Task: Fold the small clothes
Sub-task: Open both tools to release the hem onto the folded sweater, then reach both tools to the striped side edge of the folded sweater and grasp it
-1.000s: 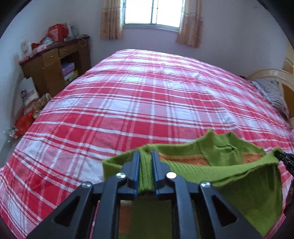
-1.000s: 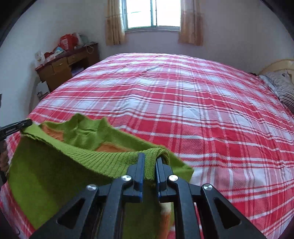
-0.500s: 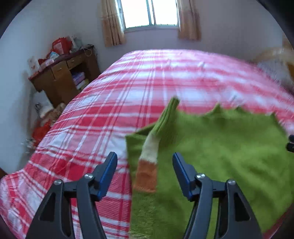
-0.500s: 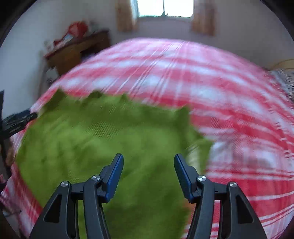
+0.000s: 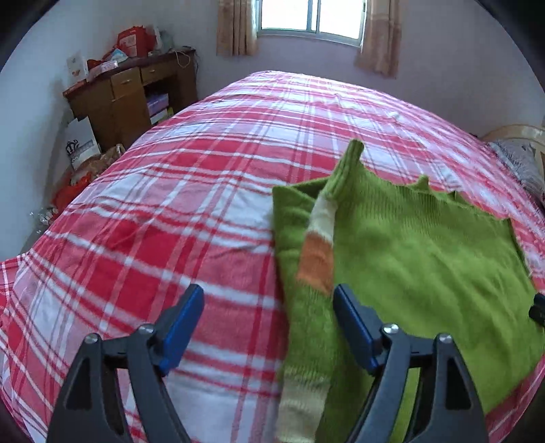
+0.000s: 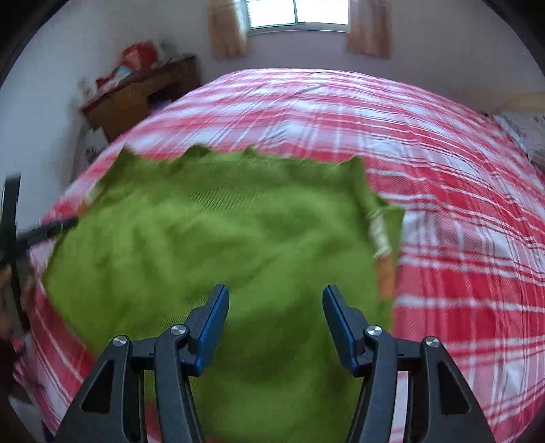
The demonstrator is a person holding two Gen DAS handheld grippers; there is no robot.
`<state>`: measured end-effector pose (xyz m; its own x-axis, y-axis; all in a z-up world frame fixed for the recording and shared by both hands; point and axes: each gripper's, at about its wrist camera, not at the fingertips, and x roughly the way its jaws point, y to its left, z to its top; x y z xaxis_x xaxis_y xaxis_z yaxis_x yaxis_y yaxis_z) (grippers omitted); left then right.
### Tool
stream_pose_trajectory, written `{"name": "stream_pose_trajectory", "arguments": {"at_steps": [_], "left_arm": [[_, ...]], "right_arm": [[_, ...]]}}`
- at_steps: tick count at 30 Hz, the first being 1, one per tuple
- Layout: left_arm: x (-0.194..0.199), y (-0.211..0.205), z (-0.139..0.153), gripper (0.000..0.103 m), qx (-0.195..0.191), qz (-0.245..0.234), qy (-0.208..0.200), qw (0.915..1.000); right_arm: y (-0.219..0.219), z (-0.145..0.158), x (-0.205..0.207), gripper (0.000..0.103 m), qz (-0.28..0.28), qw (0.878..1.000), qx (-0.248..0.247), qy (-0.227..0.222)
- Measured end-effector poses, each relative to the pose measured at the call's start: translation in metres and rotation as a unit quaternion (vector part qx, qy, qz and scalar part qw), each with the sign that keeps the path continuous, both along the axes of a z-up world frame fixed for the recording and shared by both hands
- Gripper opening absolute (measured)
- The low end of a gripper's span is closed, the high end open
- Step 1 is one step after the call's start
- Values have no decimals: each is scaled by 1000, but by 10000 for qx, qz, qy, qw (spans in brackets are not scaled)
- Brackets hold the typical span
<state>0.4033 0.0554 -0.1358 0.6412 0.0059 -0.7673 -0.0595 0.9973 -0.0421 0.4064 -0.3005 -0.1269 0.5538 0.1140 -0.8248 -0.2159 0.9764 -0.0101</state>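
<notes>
A small green knit sweater (image 5: 419, 259) lies flat on the red and white plaid bed (image 5: 190, 191). Its sleeve with cream and orange bands (image 5: 316, 252) is folded along the left side. My left gripper (image 5: 269, 306) is open and empty, above the sweater's left edge. In the right wrist view the sweater (image 6: 218, 231) fills the middle. My right gripper (image 6: 276, 306) is open and empty above its near part. A striped sleeve (image 6: 383, 245) shows at its right edge. The left gripper's tip (image 6: 51, 228) shows at the far left.
A wooden desk (image 5: 126, 98) with clutter stands by the wall at the left, with bags (image 5: 81, 143) on the floor beside it. A window with curtains (image 5: 310, 20) is at the back. A pillow (image 5: 521, 163) lies at the bed's right end.
Both grippers have opened and let go of the sweater's edge. The sweater dropped from a lifted fold to lying flat on the bed. Both grippers have pulled back a little.
</notes>
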Motion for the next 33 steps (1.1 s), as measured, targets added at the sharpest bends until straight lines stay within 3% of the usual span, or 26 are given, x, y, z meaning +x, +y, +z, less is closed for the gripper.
{"name": "stream_pose_trajectory", "arguments": {"at_steps": [5, 9, 12, 17, 22, 25, 33], "left_arm": [[-21, -2, 7, 81, -143, -58, -121, 9998], [-36, -3, 0, 88, 215, -136, -149, 9996], [-33, 5, -13, 100, 120, 16, -127, 9998], [-32, 18, -20, 103, -298, 154, -155, 9993], [-36, 18, -22, 103, -290, 156, -253, 9991], [-39, 18, -23, 103, -327, 148, -279, 9990], [-48, 15, -25, 103, -185, 93, -272, 9994]], "right_arm": [[-8, 2, 4, 63, -481, 9983, 291, -126], [26, 11, -8, 63, 35, 9992, 339, -201], [49, 2, 8, 63, 170, 9983, 563, 64], [77, -7, 36, 63, -99, 9999, 59, 22], [102, -10, 45, 63, 58, 9995, -301, -67], [103, -11, 48, 65, -78, 9996, -257, -113], [105, -11, 27, 66, 3, 9984, -510, -259]]}}
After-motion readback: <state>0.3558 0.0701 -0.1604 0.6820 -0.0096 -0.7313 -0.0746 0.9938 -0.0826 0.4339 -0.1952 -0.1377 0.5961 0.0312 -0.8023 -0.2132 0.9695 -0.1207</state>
